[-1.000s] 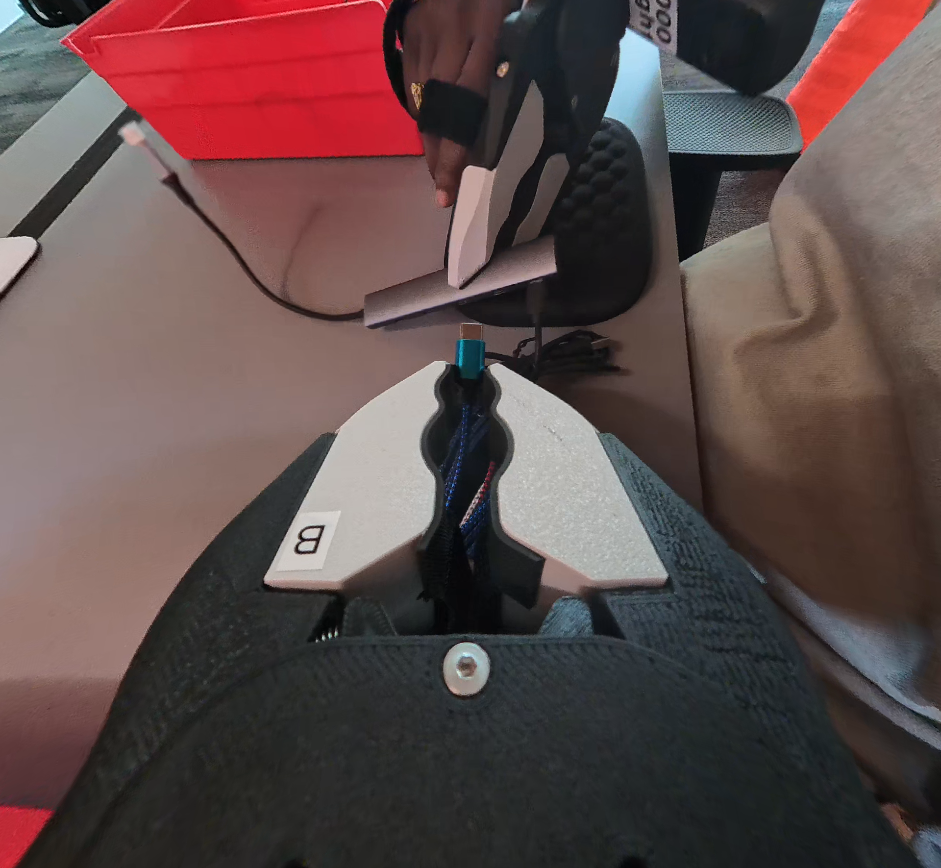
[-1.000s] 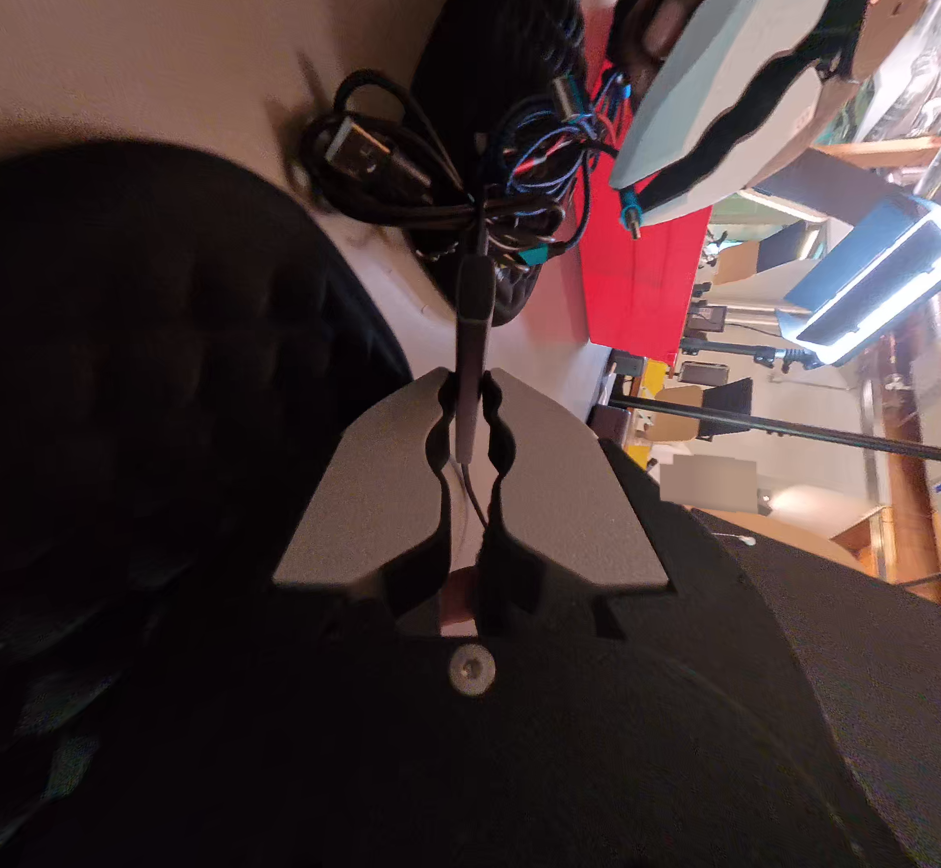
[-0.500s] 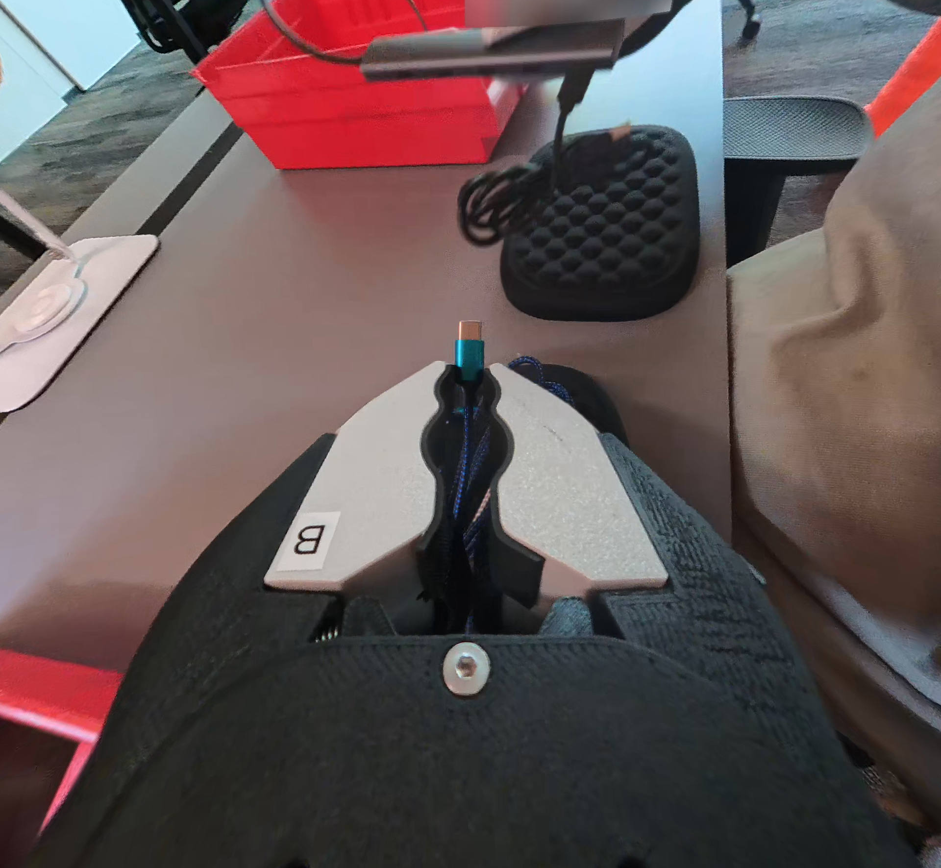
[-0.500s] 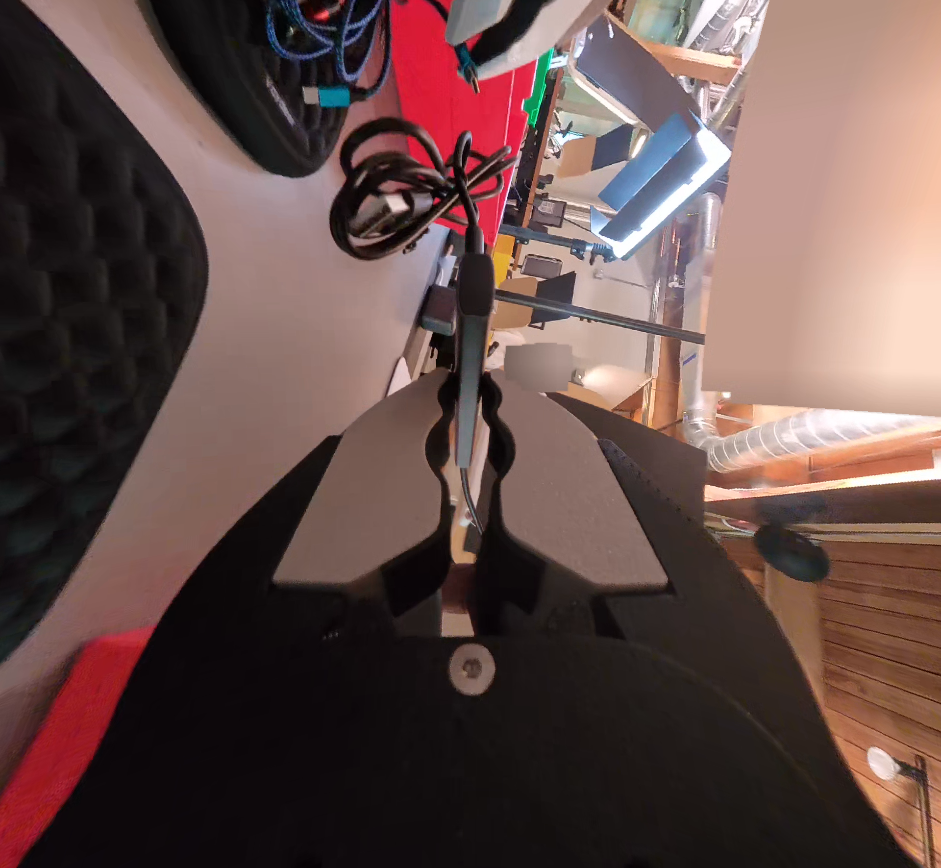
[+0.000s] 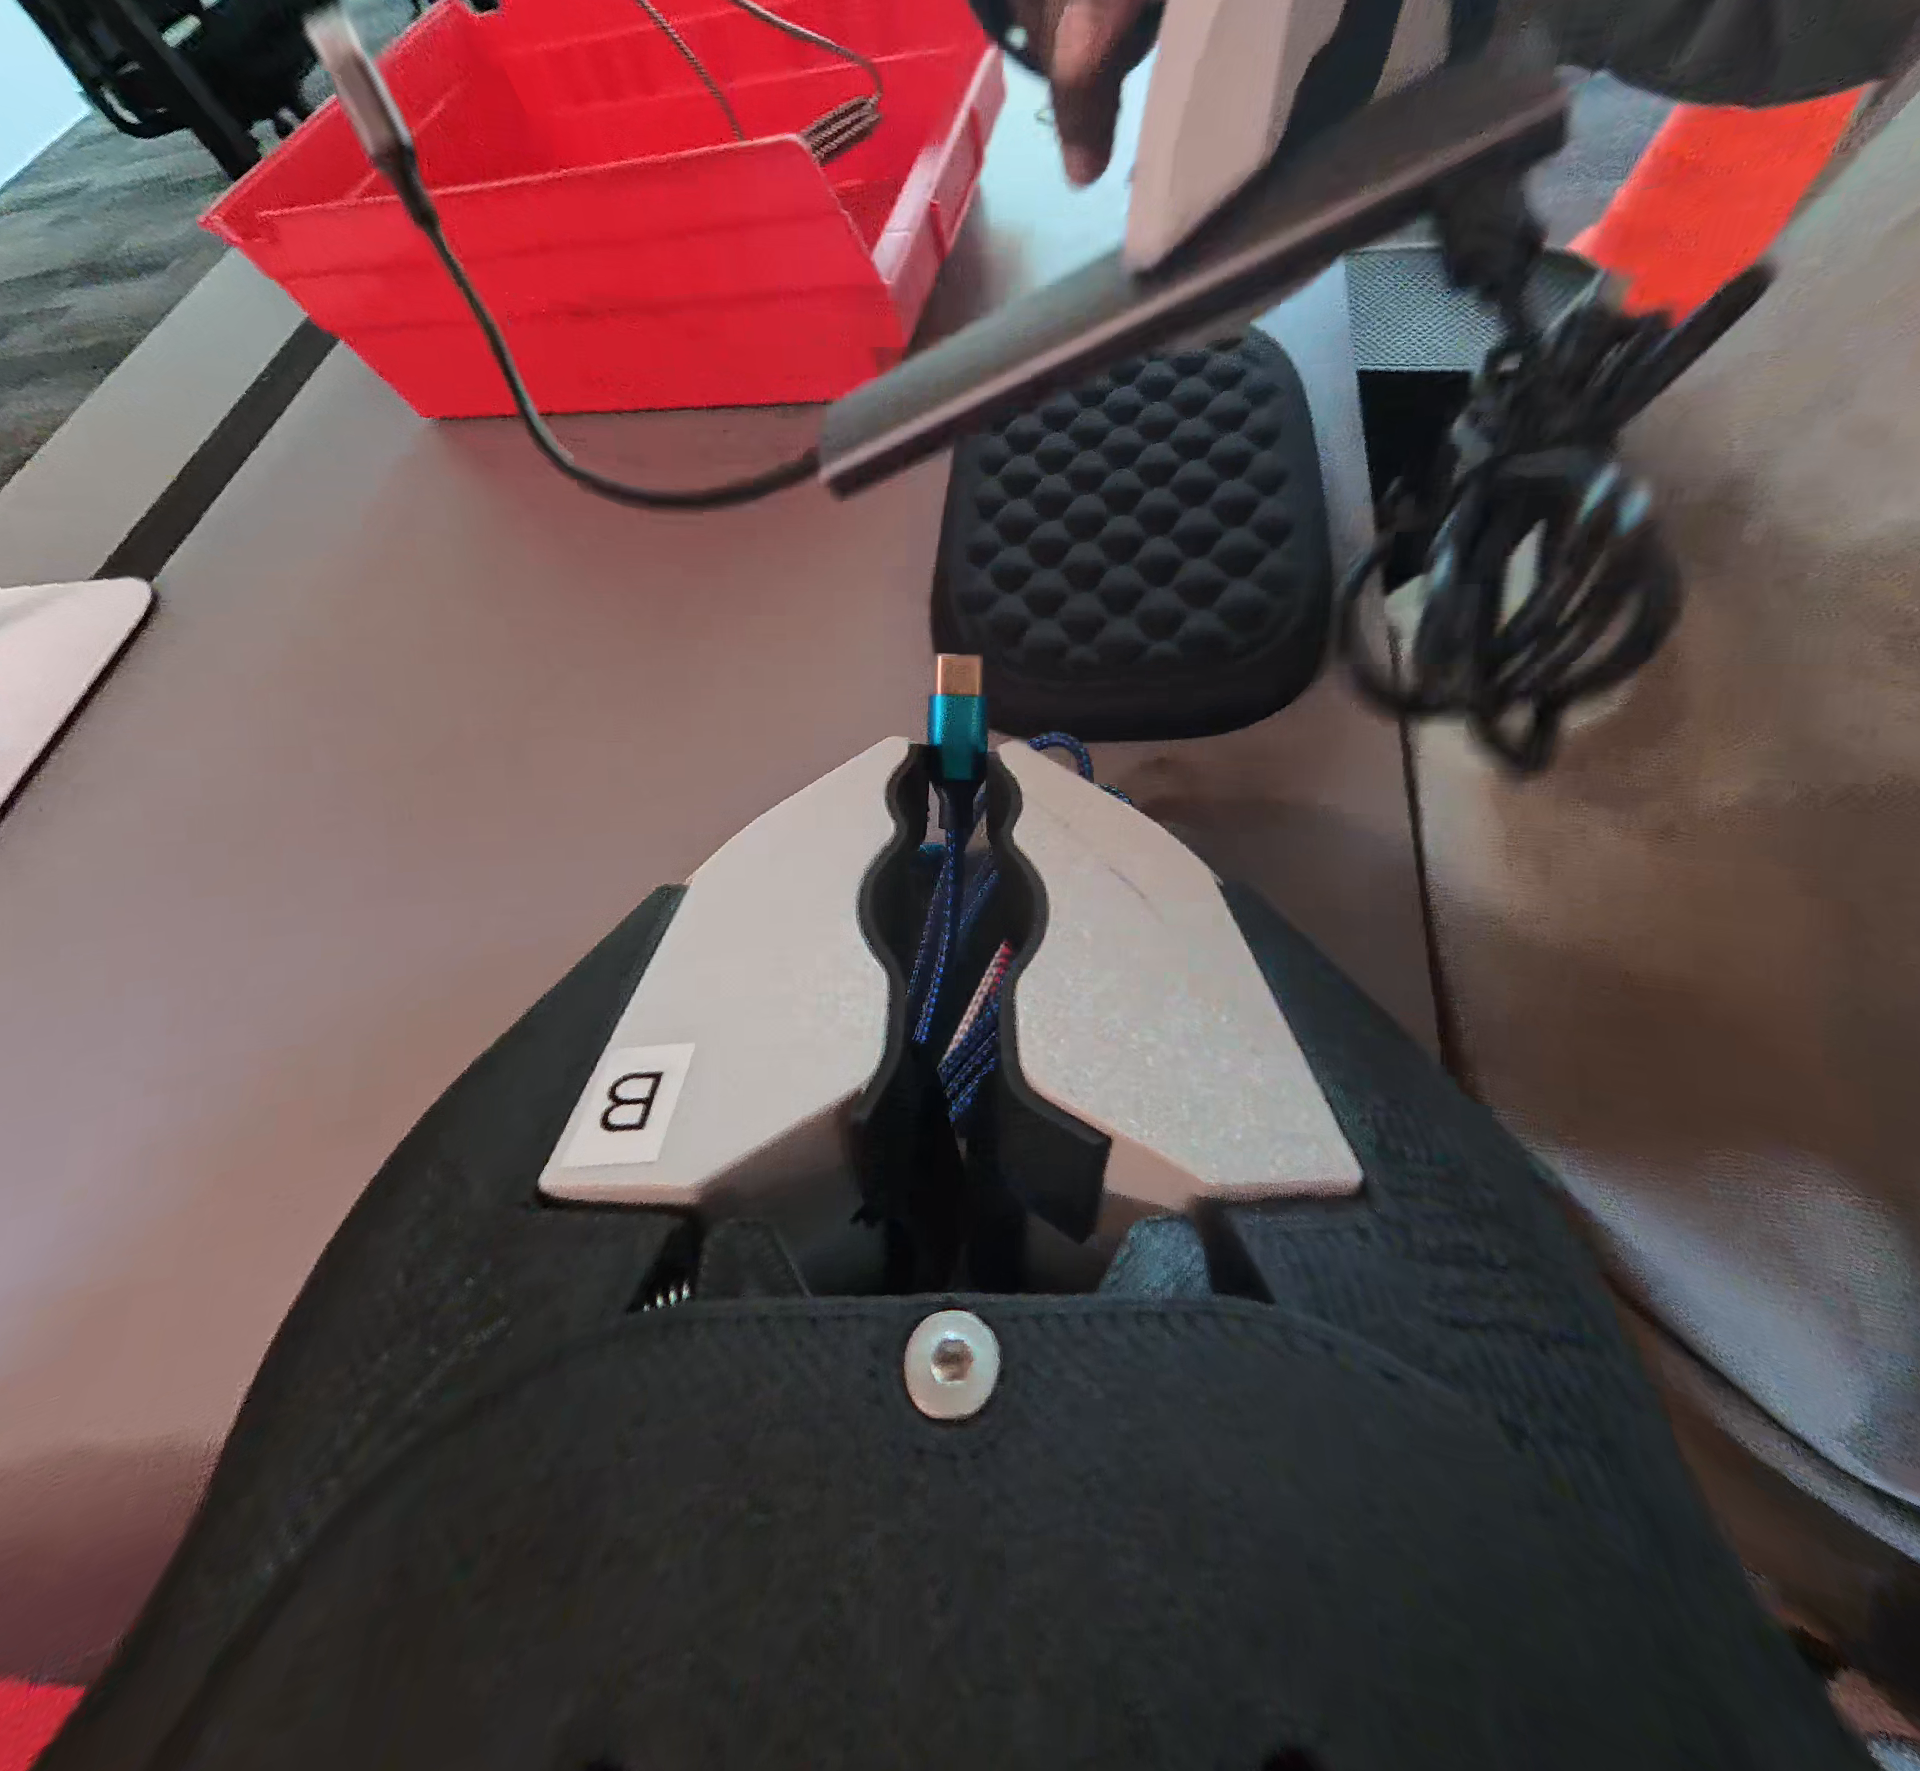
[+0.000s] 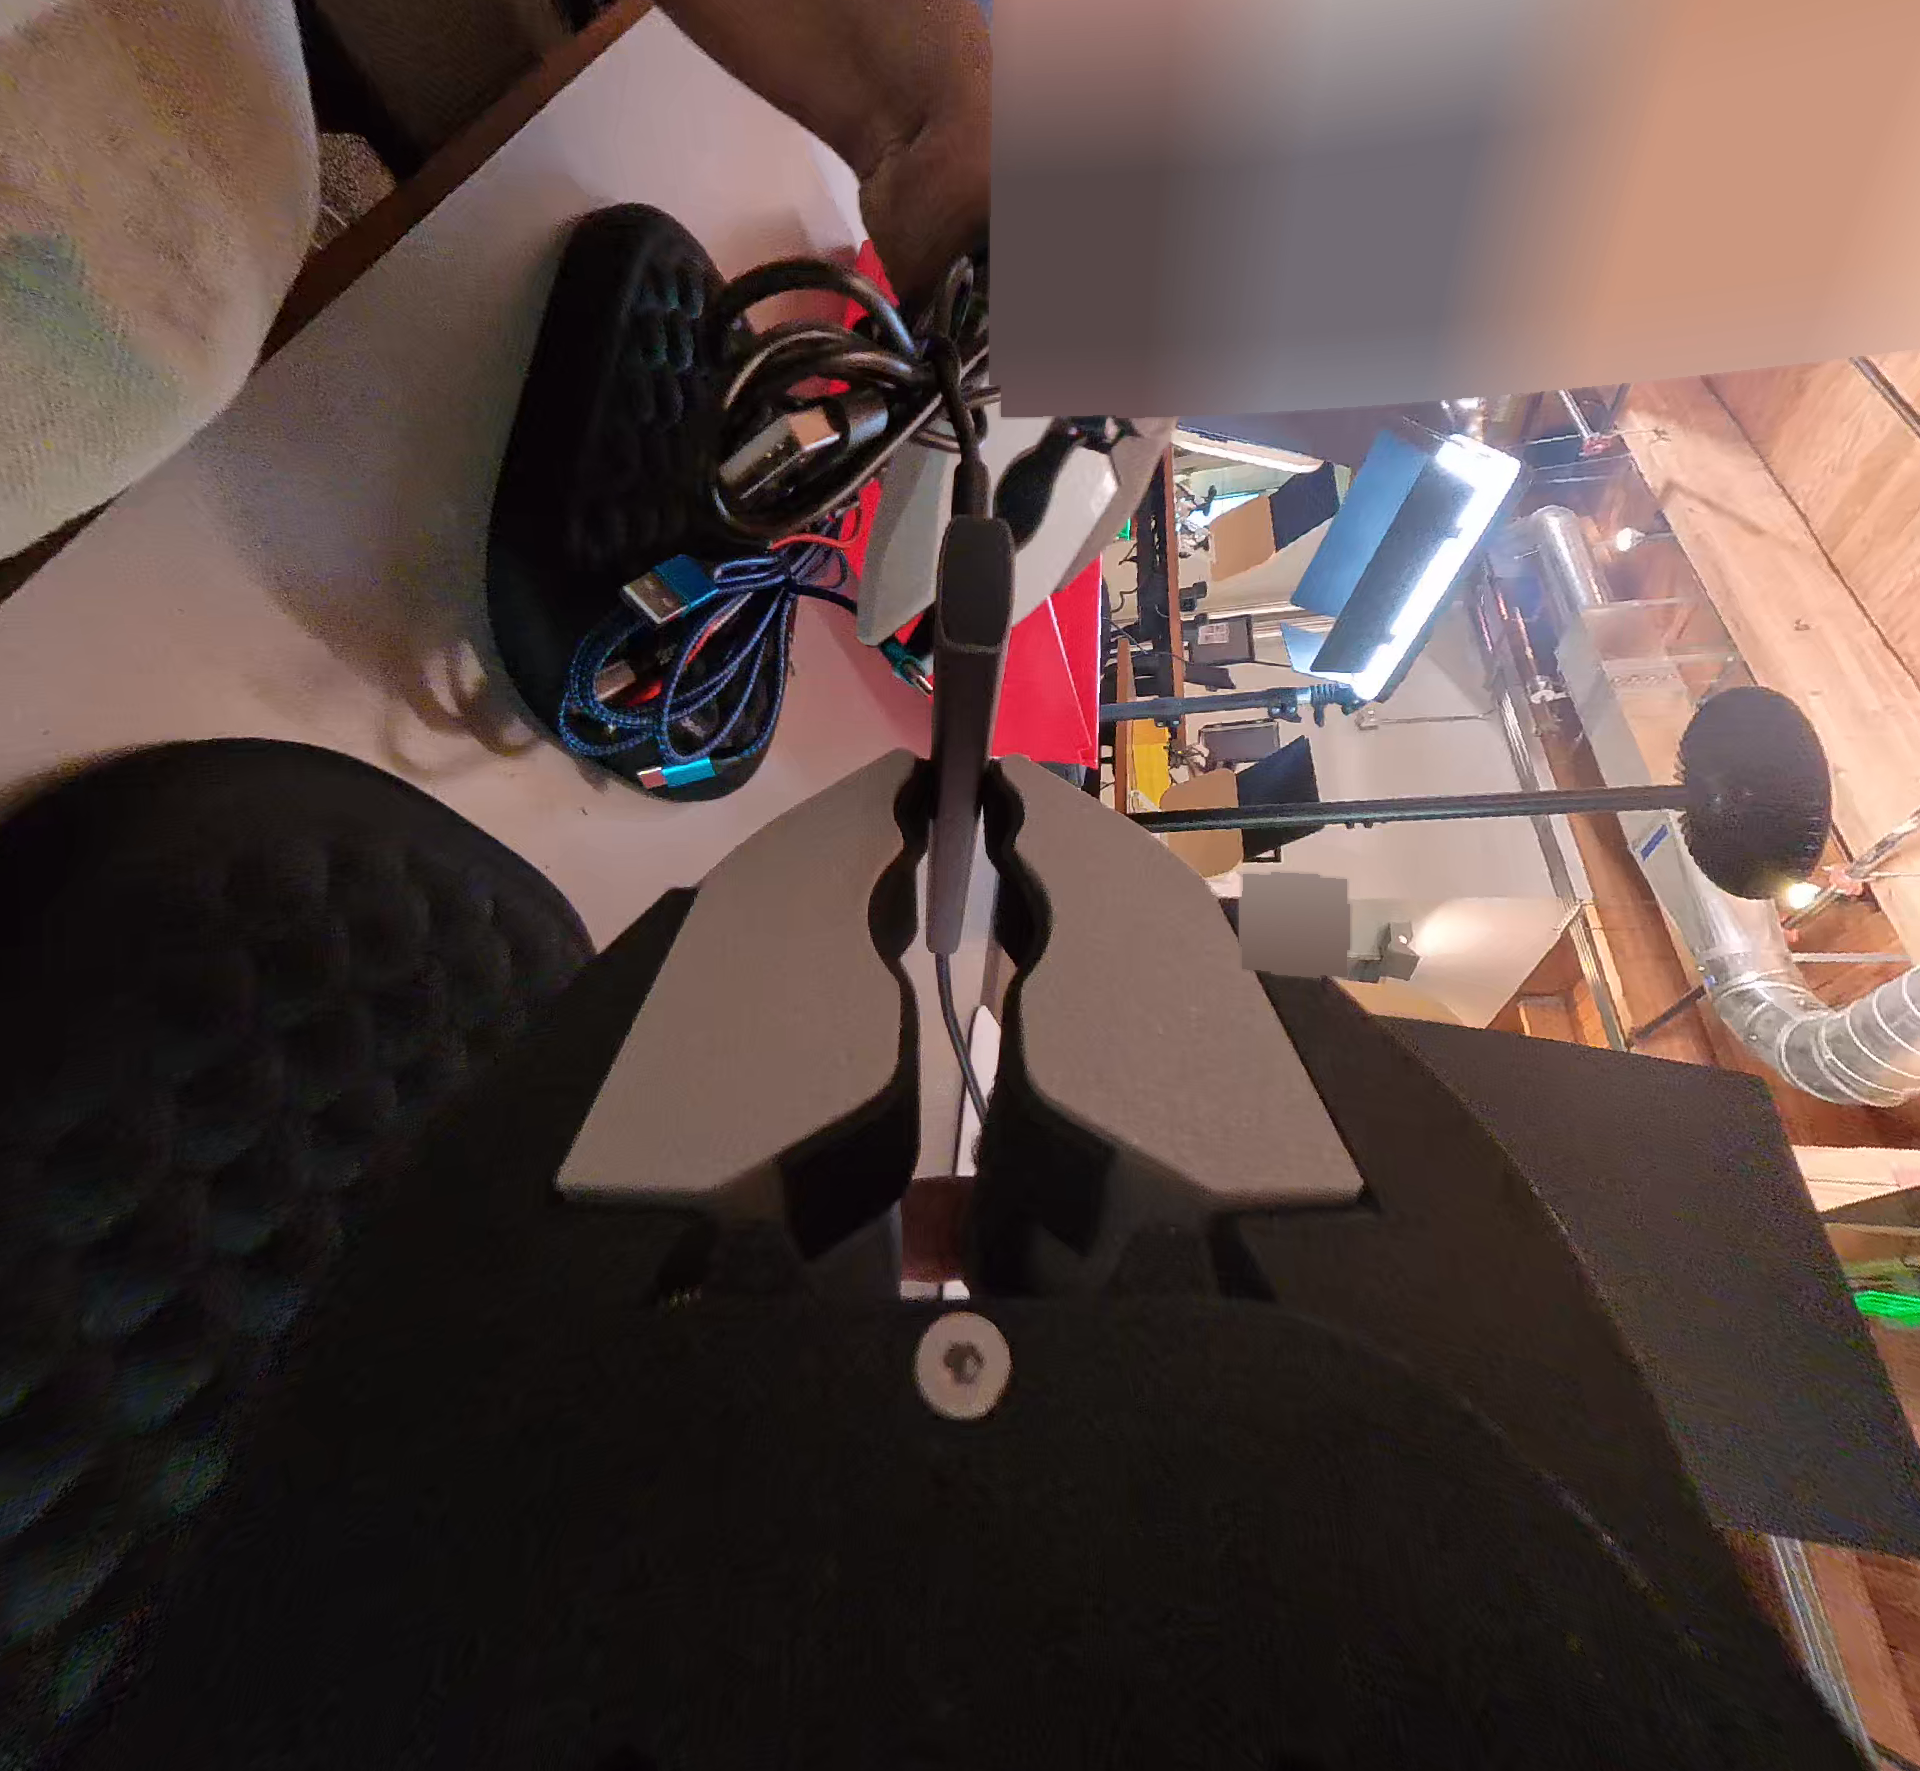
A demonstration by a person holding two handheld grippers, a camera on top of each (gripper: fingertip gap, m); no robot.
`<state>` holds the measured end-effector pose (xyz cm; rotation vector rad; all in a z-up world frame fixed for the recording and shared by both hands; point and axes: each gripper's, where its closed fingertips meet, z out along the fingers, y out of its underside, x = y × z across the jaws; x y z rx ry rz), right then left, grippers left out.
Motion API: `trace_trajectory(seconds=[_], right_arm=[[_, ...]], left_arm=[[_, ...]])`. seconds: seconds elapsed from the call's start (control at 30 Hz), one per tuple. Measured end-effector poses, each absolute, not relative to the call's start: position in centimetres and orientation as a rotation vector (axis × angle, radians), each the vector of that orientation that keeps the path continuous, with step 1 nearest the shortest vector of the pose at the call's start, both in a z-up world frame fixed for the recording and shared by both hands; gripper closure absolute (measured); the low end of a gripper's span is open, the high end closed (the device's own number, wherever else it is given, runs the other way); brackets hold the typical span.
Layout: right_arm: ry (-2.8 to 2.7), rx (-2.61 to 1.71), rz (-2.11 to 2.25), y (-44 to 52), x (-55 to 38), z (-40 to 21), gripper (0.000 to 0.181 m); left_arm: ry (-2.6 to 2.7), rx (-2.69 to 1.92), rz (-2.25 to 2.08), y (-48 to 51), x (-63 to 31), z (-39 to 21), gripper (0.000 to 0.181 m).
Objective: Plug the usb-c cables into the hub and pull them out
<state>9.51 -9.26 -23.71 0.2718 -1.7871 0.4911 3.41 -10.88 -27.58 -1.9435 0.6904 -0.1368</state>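
Hub (image 5: 1195,308) now tilted, nearer teal usb-c plug (image 5: 957,719) than before

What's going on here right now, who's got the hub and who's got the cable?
The right gripper is clamped on the grey hub, holding it tilted in the air above the table, with a bundled black cable hanging from it. The left gripper pinches the teal usb-c plug, pointed forward and not yet inserted; a gap remains between plug and hub.
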Motion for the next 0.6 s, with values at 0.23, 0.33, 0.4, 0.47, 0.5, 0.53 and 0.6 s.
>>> trace_trajectory(seconds=[0.23,0.33,0.4,0.47,0.5,0.53,0.6], right_arm=[[-1.745,0.247,0.523,-9.5,8.1,-25.6,0.172],[-1.735,0.261,0.512,-9.7,8.1,-25.9,0.172],[-1.739,0.274,0.5,-9.9,8.1,-26.2,0.172],[-1.753,0.288,0.47,-9.8,8.0,-26.5,0.172],[-1.756,0.296,0.443,-9.6,7.8,-26.6,0.172],[-1.761,0.308,0.411,-9.5,7.7,-26.7,0.172],[-1.774,0.351,0.344,-9.5,7.5,-27.1,0.172]], left_arm=[[0.702,-2.052,-0.144,-10.4,4.8,-27.7,0.173],[0.706,-2.078,-0.178,-10.3,5.8,-27.6,0.173],[0.718,-2.094,-0.2,-10.3,6.2,-27.8,0.173],[0.728,-2.106,-0.208,-10.4,6.5,-28.0,0.173],[0.724,-2.112,-0.217,-10.4,6.5,-28.1,0.173],[0.708,-2.126,-0.234,-10.5,6.6,-28.2,0.173],[0.691,-2.16,-0.265,-10.5,6.7,-28.6,0.173]])
